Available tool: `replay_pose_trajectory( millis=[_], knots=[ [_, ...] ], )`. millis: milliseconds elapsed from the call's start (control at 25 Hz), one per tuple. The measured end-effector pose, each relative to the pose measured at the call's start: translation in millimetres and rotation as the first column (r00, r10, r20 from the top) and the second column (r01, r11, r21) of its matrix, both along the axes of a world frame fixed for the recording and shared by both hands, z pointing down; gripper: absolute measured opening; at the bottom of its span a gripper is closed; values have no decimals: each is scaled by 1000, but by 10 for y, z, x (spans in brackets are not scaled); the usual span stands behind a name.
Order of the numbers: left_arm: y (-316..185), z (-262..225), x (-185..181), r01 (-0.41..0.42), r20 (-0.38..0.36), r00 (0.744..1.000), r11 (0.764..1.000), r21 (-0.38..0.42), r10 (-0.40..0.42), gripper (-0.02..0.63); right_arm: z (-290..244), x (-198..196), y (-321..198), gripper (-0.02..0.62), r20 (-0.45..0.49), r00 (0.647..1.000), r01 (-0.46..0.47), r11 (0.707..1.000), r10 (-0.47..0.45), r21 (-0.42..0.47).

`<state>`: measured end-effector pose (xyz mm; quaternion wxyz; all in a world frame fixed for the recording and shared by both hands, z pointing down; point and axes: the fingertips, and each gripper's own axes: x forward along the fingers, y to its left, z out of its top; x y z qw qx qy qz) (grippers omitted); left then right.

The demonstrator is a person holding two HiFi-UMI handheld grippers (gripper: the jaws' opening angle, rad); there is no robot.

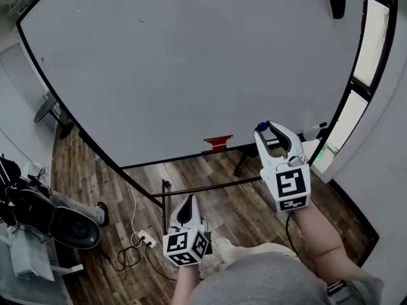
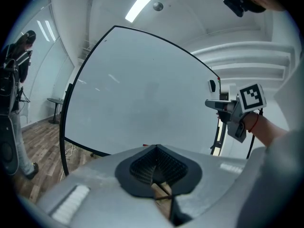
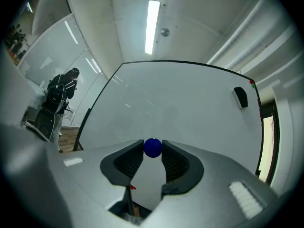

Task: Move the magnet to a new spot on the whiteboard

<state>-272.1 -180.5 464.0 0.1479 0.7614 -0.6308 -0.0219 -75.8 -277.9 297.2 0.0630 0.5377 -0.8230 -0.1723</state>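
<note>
1. Your right claw [image 1: 266, 128] pinches the blue magnet [image 3: 153, 147] at its tips, near the whiteboard's [image 1: 191, 62] lower right edge.
2. The magnet looks small, hard, light and probably slippery; grip across its middle.
3. Your left claw [image 2: 156, 148] is pressed together, empty.

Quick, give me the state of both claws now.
Left claw: closed, empty.
Right claw: closed on the blue magnet.
</note>
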Motion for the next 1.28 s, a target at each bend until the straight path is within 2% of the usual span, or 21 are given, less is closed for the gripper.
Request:
replay_pose_trajectory(
  millis=[160,440,880,1040,1280],
  knots=[
    [-91,-53,20,-25,29,999,1000,-1,25,4,-28,32,-144,121,28,1000,-9,1000,9,6],
    [-129,-7,68,-2,29,1000,1000,-20,2,5,-14,160,-203,120,30,999,-12,1000,12,-4],
    [-157,-118,634,-76,32,996,996,-35,78,4,-153,754,-296,121,71,995,-76,997,76,1],
    [-307,-116,837,-87,56,994,995,-37,89,4,-210,1032,-440,121,79,992,-99,995,97,22],
    [-682,-85,1173,-69,40,997,997,-43,71,5,-243,1447,-767,121,78,993,-96,995,94,29]
  ],
)
